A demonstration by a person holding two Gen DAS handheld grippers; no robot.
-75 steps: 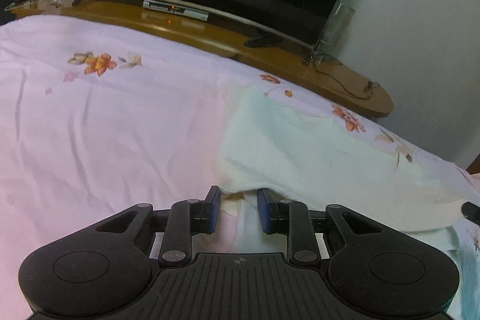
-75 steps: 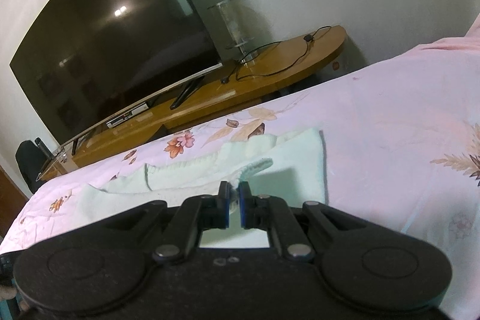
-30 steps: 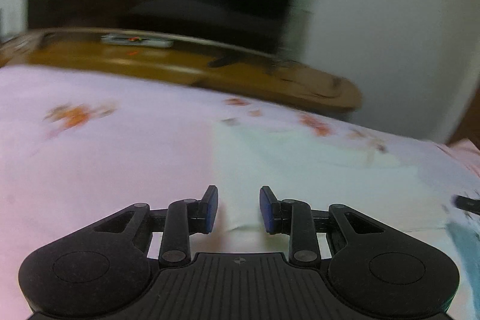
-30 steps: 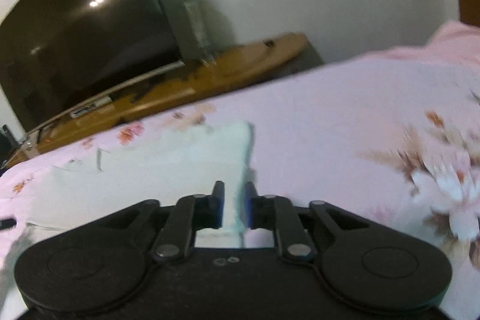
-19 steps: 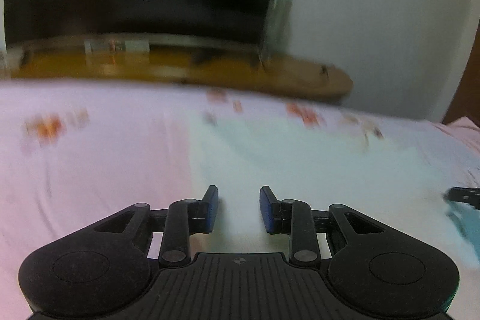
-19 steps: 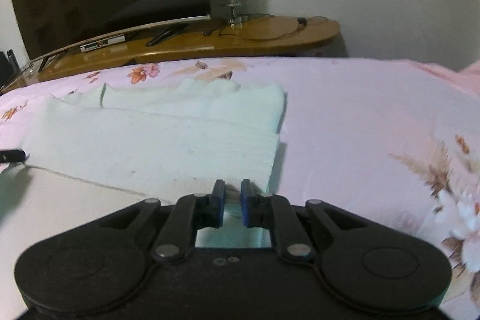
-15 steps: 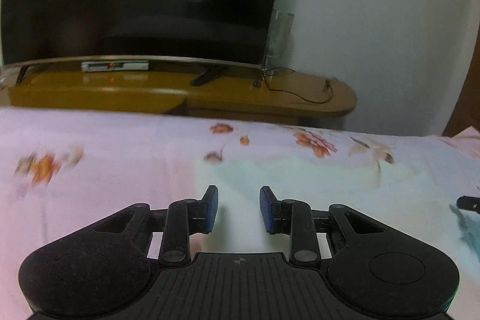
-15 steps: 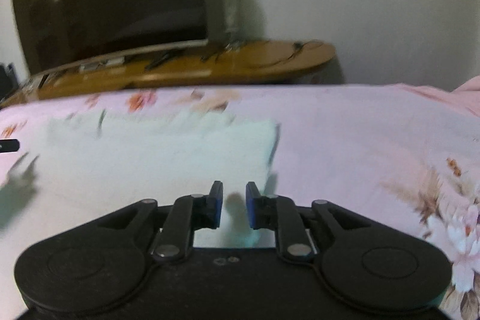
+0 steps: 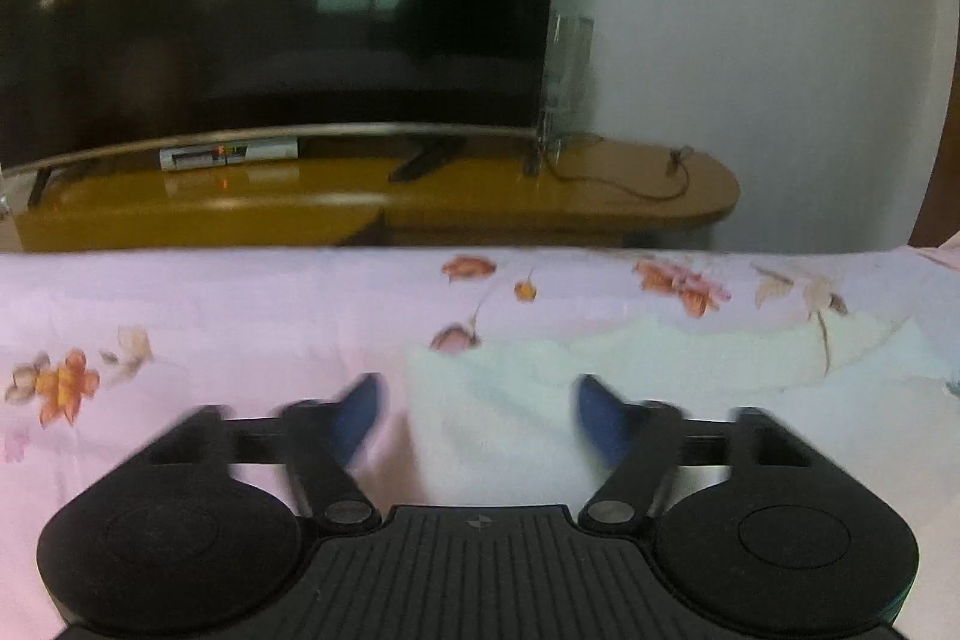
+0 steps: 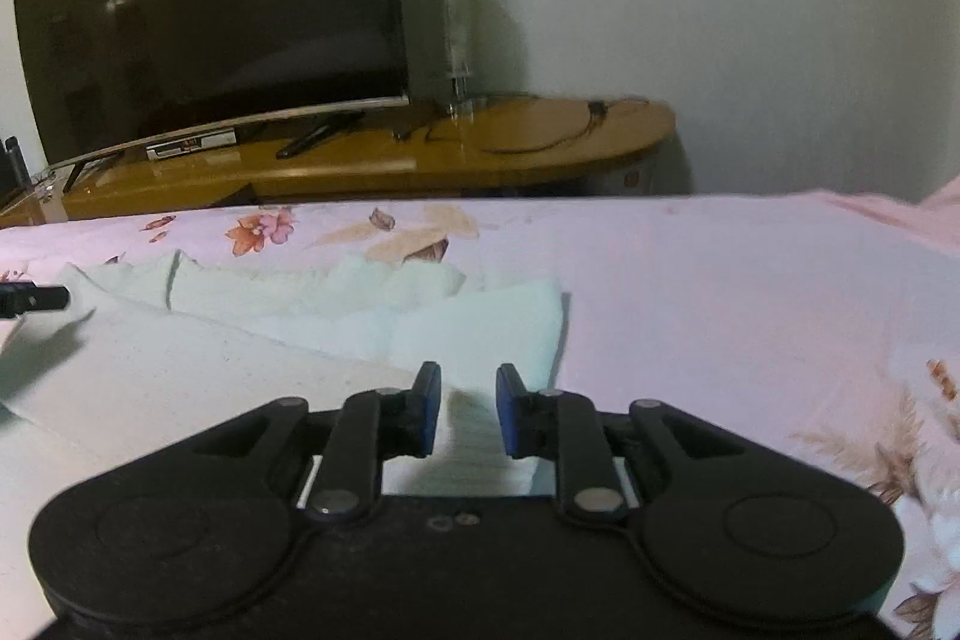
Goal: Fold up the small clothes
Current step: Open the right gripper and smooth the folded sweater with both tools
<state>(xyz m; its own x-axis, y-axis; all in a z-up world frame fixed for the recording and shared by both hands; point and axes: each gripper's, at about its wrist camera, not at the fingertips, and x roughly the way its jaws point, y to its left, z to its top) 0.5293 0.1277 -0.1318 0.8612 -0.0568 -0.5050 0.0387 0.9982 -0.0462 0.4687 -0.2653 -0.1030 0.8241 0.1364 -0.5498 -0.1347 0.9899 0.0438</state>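
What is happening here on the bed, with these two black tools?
A person is folding a small pale green garment on a pink floral bedsheet with two handheld grippers. The left gripper has just been opening, and the cloth lies loose between its jaws. The right gripper stands slightly open over the garment's other corner.
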